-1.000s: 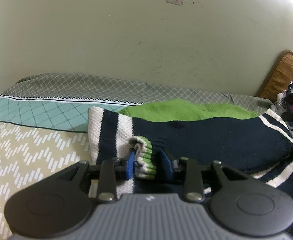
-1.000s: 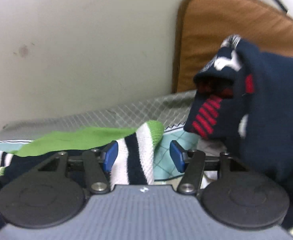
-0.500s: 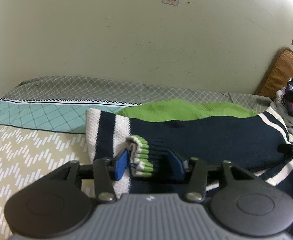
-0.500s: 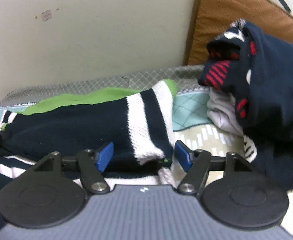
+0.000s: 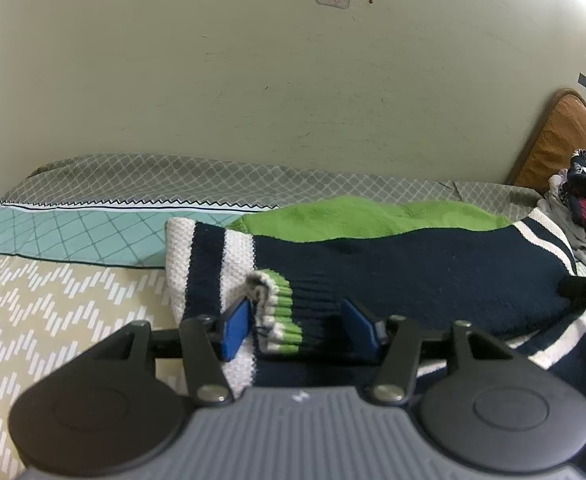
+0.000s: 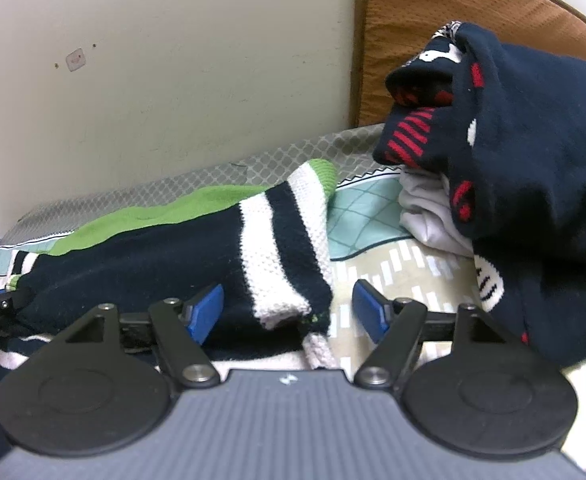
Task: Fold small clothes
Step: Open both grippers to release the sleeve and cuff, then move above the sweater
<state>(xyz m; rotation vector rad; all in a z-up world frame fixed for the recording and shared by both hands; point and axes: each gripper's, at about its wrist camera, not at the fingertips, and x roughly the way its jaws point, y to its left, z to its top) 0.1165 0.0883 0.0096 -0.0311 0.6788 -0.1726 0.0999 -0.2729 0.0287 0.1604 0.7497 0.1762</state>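
A small navy sweater [image 5: 405,264] with white stripes and a green top part lies folded across the bed; it also shows in the right wrist view [image 6: 165,256]. Its ribbed cuff with green and white bands [image 5: 281,308] lies between the blue pads of my left gripper [image 5: 297,328], whose jaws stand apart around it without pinching. My right gripper [image 6: 289,312] is open wide over the sweater's white-and-navy striped hem [image 6: 289,240], which rests on the bed between the pads.
A pile of clothes with a navy, red-patterned garment [image 6: 513,152] stands at the right, against an orange cushion [image 6: 445,20]. The bedsheet [image 5: 53,312] is beige patterned, with a teal and grey band toward the wall [image 5: 253,80].
My left gripper has opened and let go of the cuff. My right gripper has lowered the striped hem onto the bed, opened wider and drawn back a little.
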